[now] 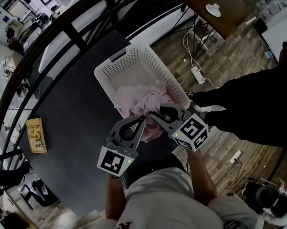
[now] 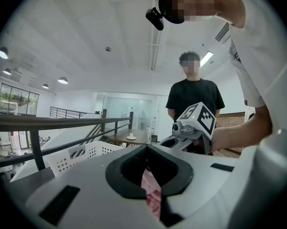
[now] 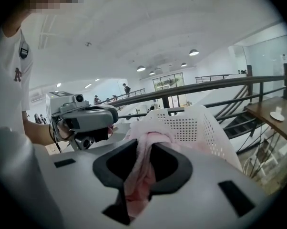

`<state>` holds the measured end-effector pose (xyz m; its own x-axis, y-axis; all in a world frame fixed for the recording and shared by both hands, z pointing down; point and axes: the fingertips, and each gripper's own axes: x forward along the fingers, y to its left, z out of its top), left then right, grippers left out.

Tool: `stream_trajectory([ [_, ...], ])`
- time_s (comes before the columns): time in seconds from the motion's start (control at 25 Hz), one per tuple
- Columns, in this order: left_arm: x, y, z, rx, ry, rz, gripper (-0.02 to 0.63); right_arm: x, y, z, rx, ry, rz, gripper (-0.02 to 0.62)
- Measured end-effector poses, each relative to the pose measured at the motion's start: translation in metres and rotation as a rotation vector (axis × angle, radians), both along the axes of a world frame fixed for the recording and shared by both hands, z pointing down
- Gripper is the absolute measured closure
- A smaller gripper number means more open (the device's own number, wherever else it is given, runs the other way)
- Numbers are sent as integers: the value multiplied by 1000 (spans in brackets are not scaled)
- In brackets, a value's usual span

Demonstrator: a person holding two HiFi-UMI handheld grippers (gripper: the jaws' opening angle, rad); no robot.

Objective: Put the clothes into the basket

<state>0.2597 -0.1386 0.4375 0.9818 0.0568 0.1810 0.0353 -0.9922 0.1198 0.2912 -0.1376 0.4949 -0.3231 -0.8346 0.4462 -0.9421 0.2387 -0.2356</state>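
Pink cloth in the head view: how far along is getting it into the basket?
Nearly done. Most of the pink fabric garment already sits bunched inside the white perforated plastic basket. In hand: the left gripper and right gripper each pinch a fold of it at the near rim, where a tail hangs outside. Left: lower that part in and let go.

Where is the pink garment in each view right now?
Head view: the pink garment is at centre, heaped at the near end of the white basket.
Left gripper view: the garment is at bottom centre, pinched between the jaws.
Right gripper view: the garment is at lower centre, pinched between the jaws.
Shared landmark: the white basket, lower left in the left gripper view and right of centre in the right gripper view.
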Motion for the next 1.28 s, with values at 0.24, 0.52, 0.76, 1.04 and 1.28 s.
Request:
stream_trajectory([
  [0.24,0,1,3,9,-8,5,603,0,-1,10,-64,47,-23,509],
  [0.52,0,1,3,16,-9,9,603,-2,-2,20,-138,113,-50,497],
  [0.76,1,1,4,16,-8,10,603,-6,-1,27,-195,172,-90,491],
  [1.04,-1,2,2,24,-5,12,603,-8,5,30,-288,292,-142,466],
  [1.28,-4,5,-3,31,0,10,603,-4,10,24,-316,392,-146,409],
])
